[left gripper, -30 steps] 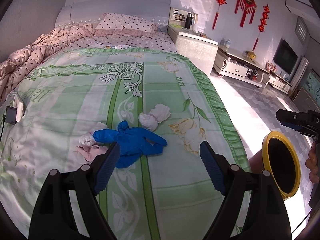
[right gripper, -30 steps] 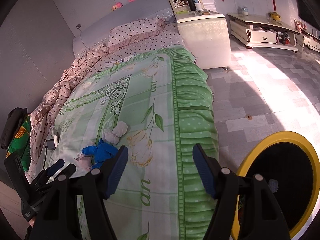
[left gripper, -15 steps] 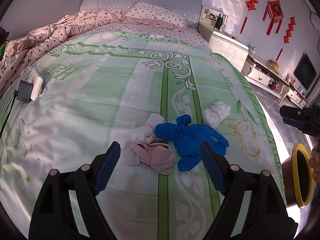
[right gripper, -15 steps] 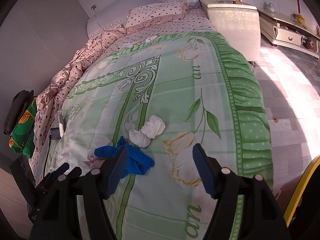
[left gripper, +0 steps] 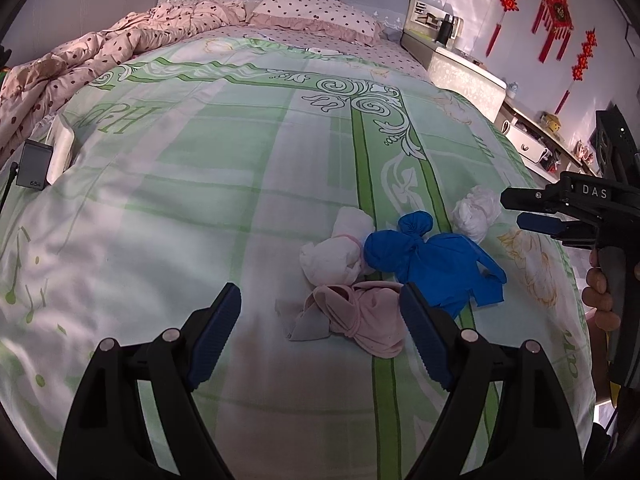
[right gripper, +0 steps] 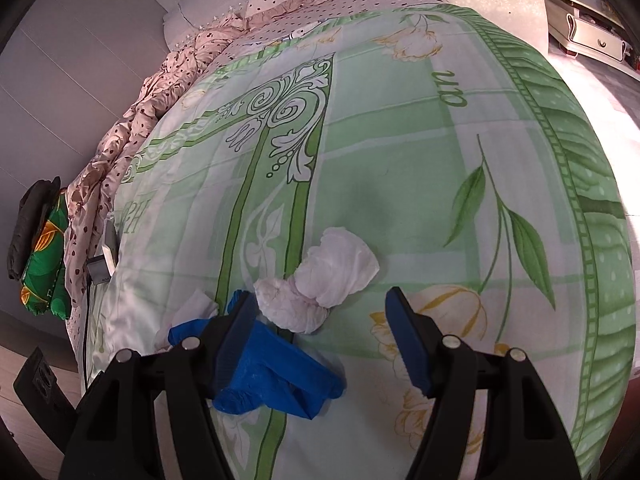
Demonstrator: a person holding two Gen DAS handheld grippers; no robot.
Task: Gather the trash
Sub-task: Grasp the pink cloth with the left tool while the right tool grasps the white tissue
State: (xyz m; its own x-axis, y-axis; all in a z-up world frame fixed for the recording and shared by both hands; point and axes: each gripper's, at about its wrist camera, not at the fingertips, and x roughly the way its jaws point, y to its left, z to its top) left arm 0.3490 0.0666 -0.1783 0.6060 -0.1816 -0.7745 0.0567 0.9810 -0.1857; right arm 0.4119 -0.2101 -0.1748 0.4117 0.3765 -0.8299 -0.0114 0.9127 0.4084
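Several knotted bundles lie together on the green bed sheet (left gripper: 200,184). A pink bundle (left gripper: 360,314) is nearest, with a white bundle (left gripper: 334,254) and a blue bundle (left gripper: 432,258) behind it. A second white bundle (left gripper: 478,212) lies further right. My left gripper (left gripper: 320,295) is open above the sheet, the pink bundle just beyond its right finger. My right gripper (left gripper: 518,210) comes in from the right, held by a hand (left gripper: 600,296). In its own view the right gripper (right gripper: 320,299) is open just short of the white bundle (right gripper: 332,276), with the blue bundle (right gripper: 272,368) behind its left finger.
A grey charger (left gripper: 34,164) with a cable lies at the sheet's left edge. A crumpled pink dotted quilt (left gripper: 100,52) and a pillow (left gripper: 316,12) fill the head of the bed. A white nightstand (left gripper: 464,76) stands on the right, a green cushion (right gripper: 44,256) beyond the far side.
Both grippers have come down and closer to the bundles, which now look larger. The yellow-rimmed bin has slipped out of both views. Neither pair of jaws has changed its width.
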